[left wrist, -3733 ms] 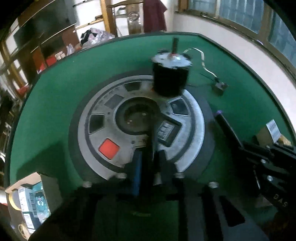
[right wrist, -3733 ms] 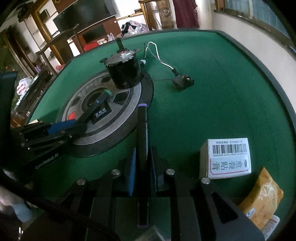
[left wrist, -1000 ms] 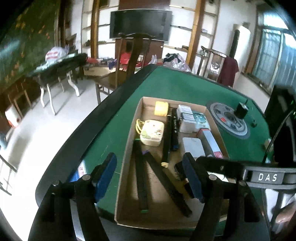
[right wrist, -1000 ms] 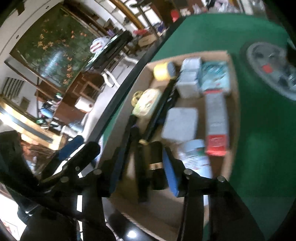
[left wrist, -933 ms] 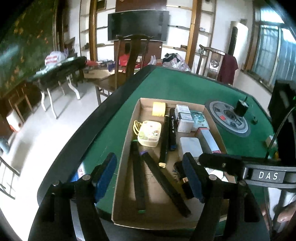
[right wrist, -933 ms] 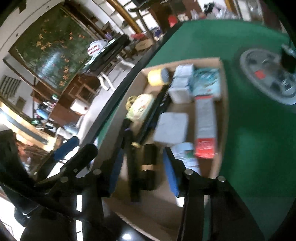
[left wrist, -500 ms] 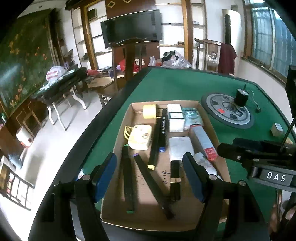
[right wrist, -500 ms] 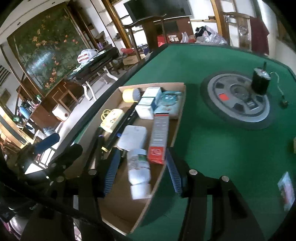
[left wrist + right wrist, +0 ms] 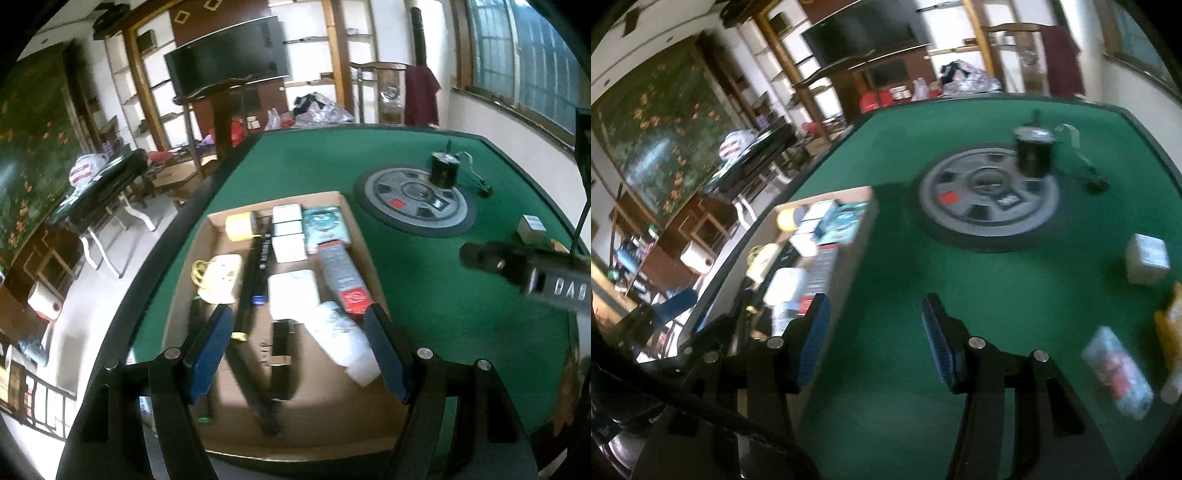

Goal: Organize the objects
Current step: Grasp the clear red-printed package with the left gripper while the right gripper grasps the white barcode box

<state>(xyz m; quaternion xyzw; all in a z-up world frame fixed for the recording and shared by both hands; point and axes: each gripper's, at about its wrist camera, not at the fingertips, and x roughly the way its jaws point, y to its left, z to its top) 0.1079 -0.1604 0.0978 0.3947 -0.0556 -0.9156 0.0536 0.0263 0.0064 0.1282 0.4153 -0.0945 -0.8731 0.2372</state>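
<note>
A cardboard box (image 9: 373, 280) on the green table holds several items: black sticks (image 9: 255, 373), a white pad (image 9: 293, 291), a red-ended carton (image 9: 341, 275), a yellow tape roll (image 9: 238, 227) and a cream case (image 9: 221, 280). My left gripper (image 9: 299, 354) is open and empty above the box's near end. My right gripper (image 9: 877, 336) is open and empty over bare green felt to the right of the box (image 9: 866, 206). The right gripper's body (image 9: 532, 271) shows at the right of the left wrist view.
A grey round disc (image 9: 413, 201) with a black motor (image 9: 443, 170) on it lies farther back. A small white box (image 9: 1147, 258), a yellow packet (image 9: 1171, 328) and a clear wrapped packet (image 9: 1115, 369) lie at the right. The table edge runs along the left.
Both grippers held black sticks over the disc; now both are open and empty. Since a second ago the right gripper has swung right from the box to the felt.
</note>
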